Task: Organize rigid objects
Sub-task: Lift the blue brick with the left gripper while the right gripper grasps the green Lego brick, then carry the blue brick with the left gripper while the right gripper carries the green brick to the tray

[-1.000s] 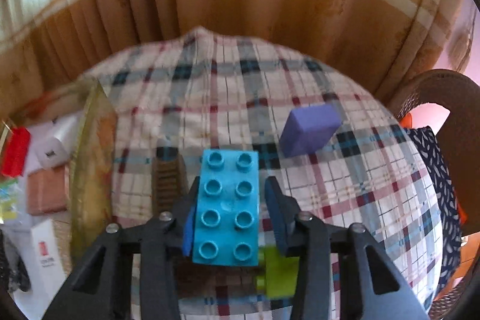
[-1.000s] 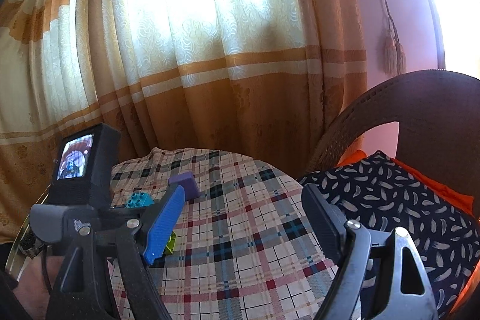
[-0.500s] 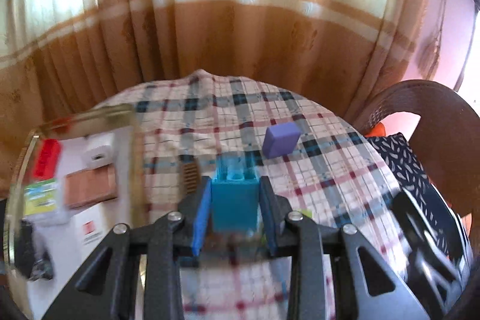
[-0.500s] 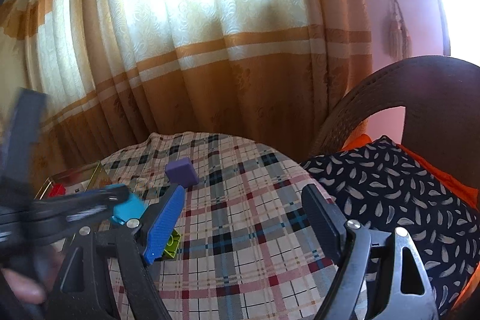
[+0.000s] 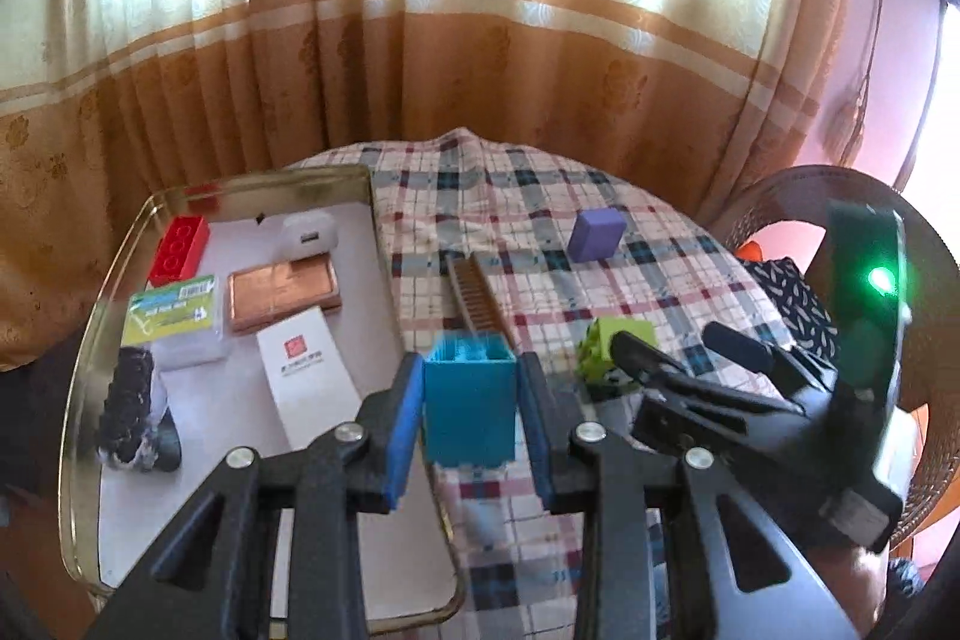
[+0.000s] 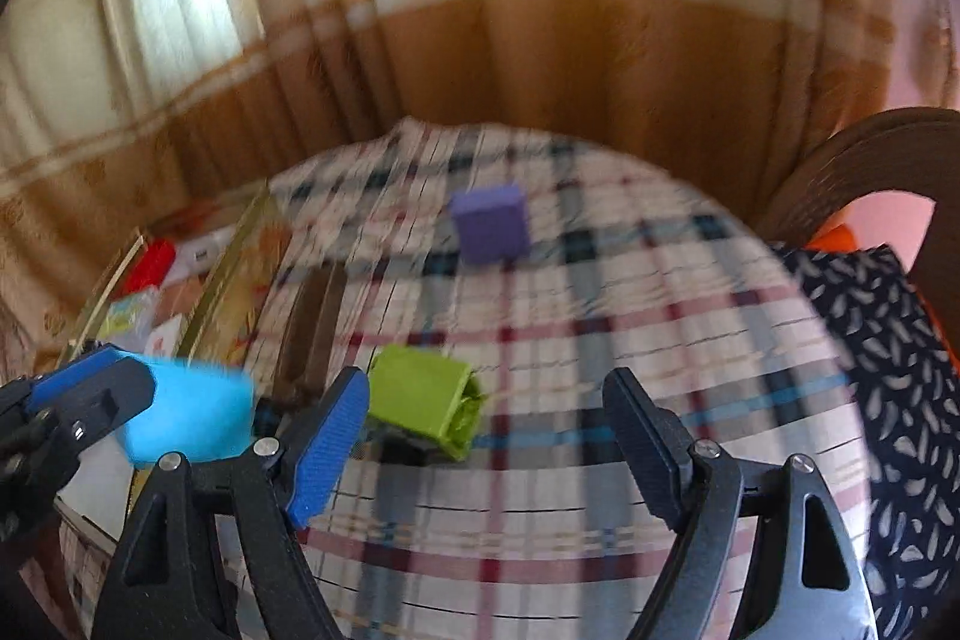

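Left claw: we see the left claw (image 5: 469,403) clamped on the blue brick (image 5: 469,406), both pads flat against its sides, the brick lifted clear of the cloth and hanging over the near edge of the tray (image 5: 84,340).
Right claw: the right claw (image 6: 486,430) stands wide with nothing between its pads; we see it low over the checked tabletop (image 6: 600,340).
Green brick: the green brick (image 6: 423,400) lies on its side on the cloth, just ahead of the right claw's left finger.
Purple block: the purple block (image 5: 596,235) sits alone further back on the cloth, well apart from both claws.
Brown comb-like strip: the brown toothed strip (image 5: 477,301) lies on the cloth just beside the tray.
Tray contents: we make out a red brick (image 5: 179,249), a copper-coloured plate (image 5: 281,292), a white card (image 5: 303,370) and a green-labelled box (image 5: 175,319).
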